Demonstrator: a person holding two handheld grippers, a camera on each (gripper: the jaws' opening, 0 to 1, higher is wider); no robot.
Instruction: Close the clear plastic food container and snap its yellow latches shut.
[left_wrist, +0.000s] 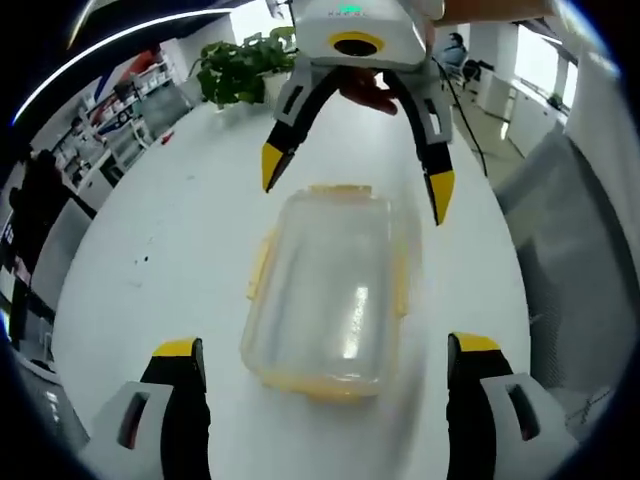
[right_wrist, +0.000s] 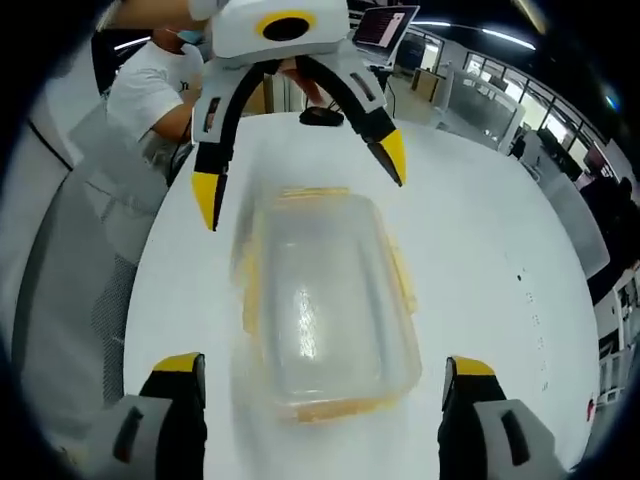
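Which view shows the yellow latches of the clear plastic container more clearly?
The left gripper view: the clear plastic food container looks sharper there, with its yellow latches distinct along both long sides and the far end. In the right gripper view the same container is motion-blurred, so the latches appear as faint yellow smears.

The left gripper view looks steeply down from close above the white table (left_wrist: 180, 220), facing the right gripper (left_wrist: 350, 185). The right gripper view looks back the opposite way toward the left gripper (right_wrist: 300, 170). Both share the container (left_wrist: 325, 290) between them.
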